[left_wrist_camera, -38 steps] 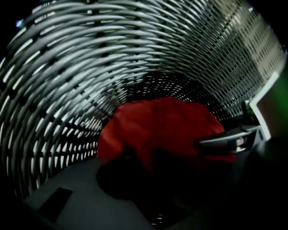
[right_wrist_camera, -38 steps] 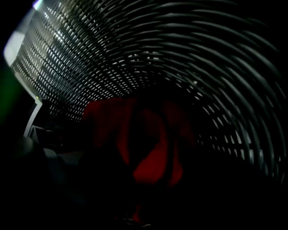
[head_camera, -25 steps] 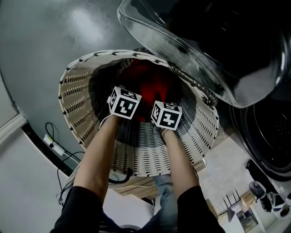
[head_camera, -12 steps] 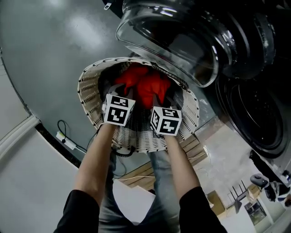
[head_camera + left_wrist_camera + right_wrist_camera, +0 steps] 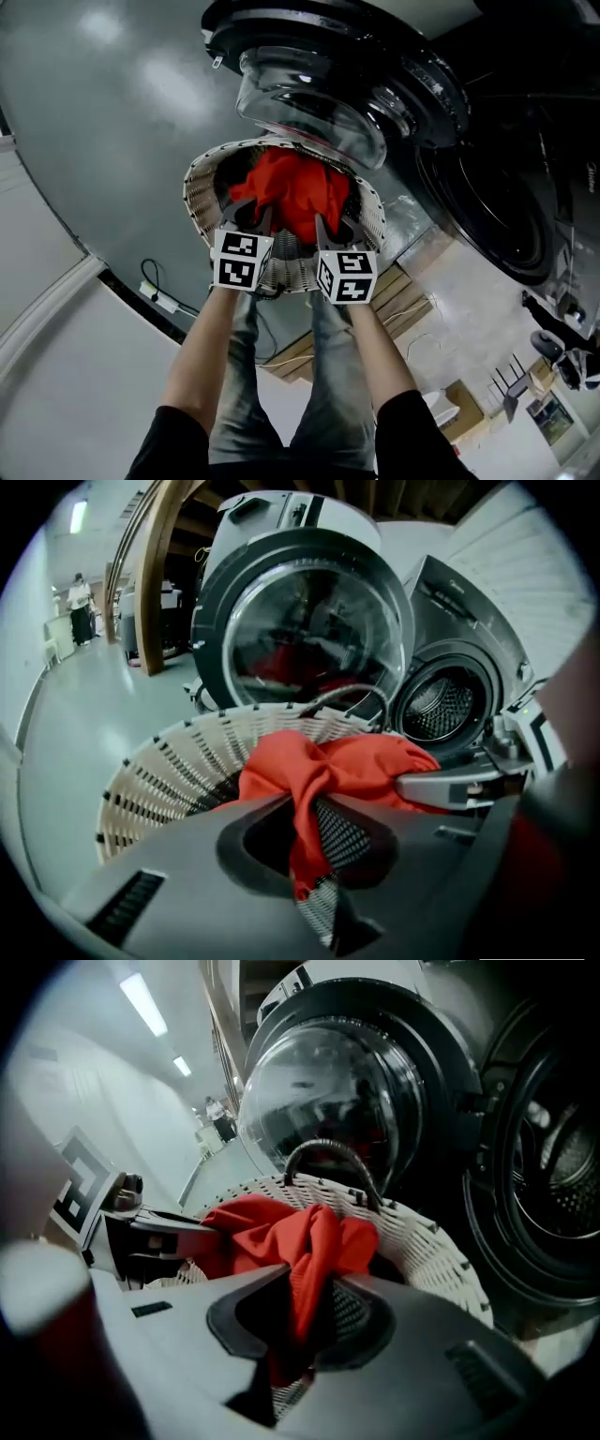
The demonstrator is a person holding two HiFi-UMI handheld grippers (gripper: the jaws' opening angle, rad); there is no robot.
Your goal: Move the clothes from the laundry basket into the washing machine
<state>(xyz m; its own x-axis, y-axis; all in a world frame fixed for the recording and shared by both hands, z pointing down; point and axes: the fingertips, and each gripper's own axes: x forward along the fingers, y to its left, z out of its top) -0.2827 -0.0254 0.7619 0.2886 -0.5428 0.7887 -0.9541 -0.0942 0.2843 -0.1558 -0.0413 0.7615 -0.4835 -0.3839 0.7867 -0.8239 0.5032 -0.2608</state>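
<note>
Red cloth fills the middle of the head view: a red garment (image 5: pixel 295 192) bunched just ahead of both grippers, over the white wicker laundry basket (image 5: pixel 199 192). The left gripper (image 5: pixel 246 216) and right gripper (image 5: pixel 333 227) sit side by side, each nearly closed and pinching the near edge of that garment. Their marker cubes (image 5: pixel 242 260) carry black-and-white squares, no letters. Beyond the grippers hangs the washing machine's glass door (image 5: pixel 309 94), with the dark drum (image 5: pixel 487 206) off to the right gripper's side. Lettering on the machine's right edge is too small to read. In the left gripper view, the left gripper's (image 5: pixel 305 829) jaws stand almost together with a fold of the red garment (image 5: pixel 347 761) clamped between them. The basket (image 5: pixel 169 771) lies beyond and below, the door (image 5: pixel 309 621) straight ahead, and the drum (image 5: pixel 441 700) is ahead to the right. In the right gripper view, the right gripper (image 5: pixel 305 1307) likewise grips a red fold (image 5: pixel 272 1232) between narrow jaws. The basket's dark handle (image 5: pixel 328 1152) arches just beyond, and the left gripper (image 5: pixel 159 1237) is alongside to its left.
</note>
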